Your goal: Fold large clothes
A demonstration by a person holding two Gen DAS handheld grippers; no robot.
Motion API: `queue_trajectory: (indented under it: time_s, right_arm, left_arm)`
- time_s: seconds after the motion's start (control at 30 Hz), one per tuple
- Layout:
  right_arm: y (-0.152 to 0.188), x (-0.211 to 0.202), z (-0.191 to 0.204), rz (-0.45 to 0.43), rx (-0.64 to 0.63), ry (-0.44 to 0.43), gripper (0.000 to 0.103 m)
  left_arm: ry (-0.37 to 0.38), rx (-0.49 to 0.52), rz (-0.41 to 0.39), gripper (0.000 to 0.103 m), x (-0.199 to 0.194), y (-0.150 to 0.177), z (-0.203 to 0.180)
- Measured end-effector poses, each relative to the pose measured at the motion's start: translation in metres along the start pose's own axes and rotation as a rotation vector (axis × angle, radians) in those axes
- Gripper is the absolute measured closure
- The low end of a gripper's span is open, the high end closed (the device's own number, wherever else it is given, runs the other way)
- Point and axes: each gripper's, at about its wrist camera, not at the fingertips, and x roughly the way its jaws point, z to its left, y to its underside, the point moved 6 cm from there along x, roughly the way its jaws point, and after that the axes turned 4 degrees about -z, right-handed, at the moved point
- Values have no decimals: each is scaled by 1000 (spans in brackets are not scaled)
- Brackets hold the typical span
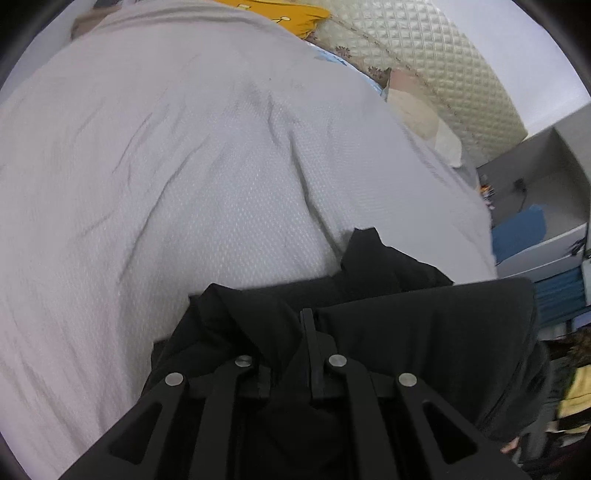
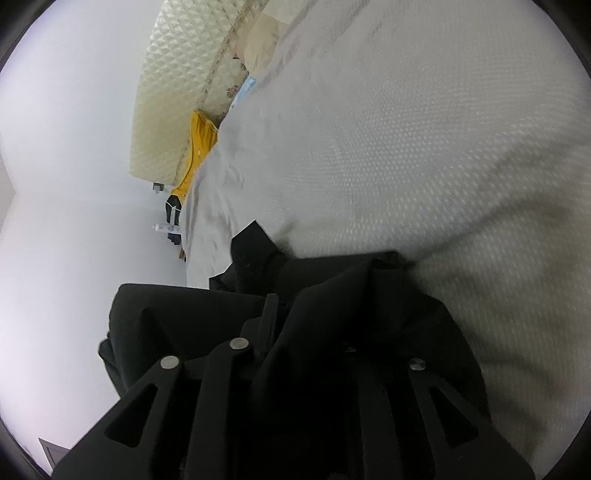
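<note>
A black garment (image 1: 413,325) is bunched over my left gripper (image 1: 291,332), which is shut on its fabric just above the white textured bedspread (image 1: 184,177). The cloth drapes to the right and hides most of the fingers. In the right wrist view the same black garment (image 2: 332,295) covers my right gripper (image 2: 280,314), which is shut on its fabric over the bedspread (image 2: 424,147). A pointed corner of the garment (image 2: 255,240) lies forward on the bed.
A quilted cream headboard (image 1: 424,48) stands behind the bed, with a yellow cloth (image 1: 291,13) and a beige pillow (image 1: 417,107) against it. A white desk with blue items (image 1: 524,229) is at the right. A white wall (image 2: 74,184) is to the left.
</note>
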Motion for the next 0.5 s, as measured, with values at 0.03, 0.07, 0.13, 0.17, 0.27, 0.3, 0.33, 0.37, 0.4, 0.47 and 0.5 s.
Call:
queue_trajectory:
  time_s: [0.03,0.07,0.13,0.17,0.27,0.3,0.33,0.37,0.4,0.47,0.5]
  right_arm:
    - [2,-3,2,-1,-9,-6,78]
    - [6,-11,6,-10,-13,-28,69]
    - [9,-21,9,-35,15,-88,46]
    - [12,-30,10,-56,30,-117,38]
    - [23,-53,20,-105,-19,-103,35]
    - [24,-61,24,-121,-44,-88,35]
    - [26,-69,27,-145,-66,-68,35]
    - [27,-78,31,-182,-91,-40,35]
    - [27,-86,34,-214,-111,-16,35]
    - [32,-114,47,-336,-184,58,34]
    - [36,-124,57,-384,-227,74,33]
  left_arm:
    - [25,-12,-2,92,-9,4,1]
    - [49,-17,-9,91,-18,7,2]
    - [97,-33,-24,84,-38,15,3]
    - [115,-39,-27,82,-47,18,4]
    - [154,-40,-50,54,-84,31,8]
    - [167,-35,-76,34,-101,35,9]
    - [174,-29,-100,20,-114,38,9]
    - [173,-18,-123,18,-126,40,9]
    - [163,1,-147,17,-139,43,9]
    - [105,66,-216,17,-163,51,3]
    - [84,99,-244,17,-171,55,-2]
